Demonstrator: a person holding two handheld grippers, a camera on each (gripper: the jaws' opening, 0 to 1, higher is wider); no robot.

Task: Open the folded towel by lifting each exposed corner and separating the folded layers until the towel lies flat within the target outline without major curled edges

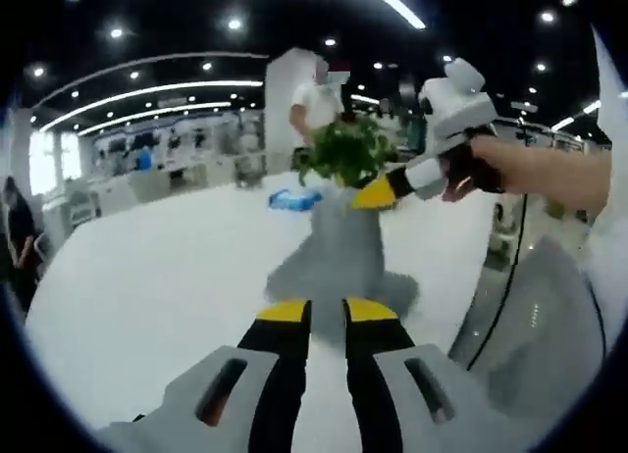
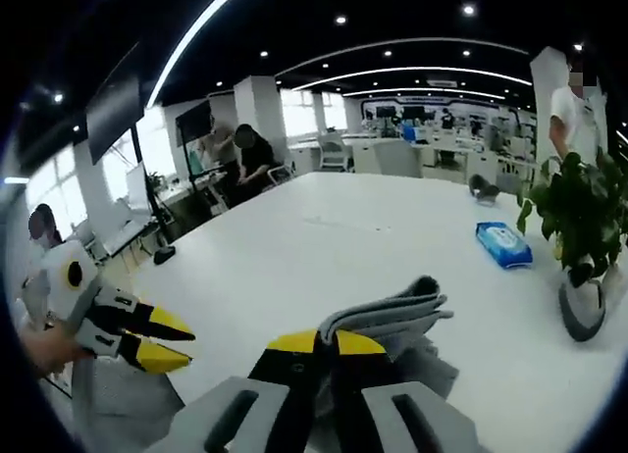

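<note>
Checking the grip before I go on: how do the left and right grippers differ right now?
The right gripper is shut; the left gripper is open, tips apart. The right gripper pinches the grey towel by its folded layers; the left gripper holds nothing. Both have black jaws with yellow tips.

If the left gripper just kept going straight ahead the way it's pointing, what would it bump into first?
Most likely the grey folded towel, which lies on the white table directly beyond the left gripper and its yellow-tipped jaws. Depth is hard to judge through the fisheye lens, but nothing else appears to sit between them.
</note>
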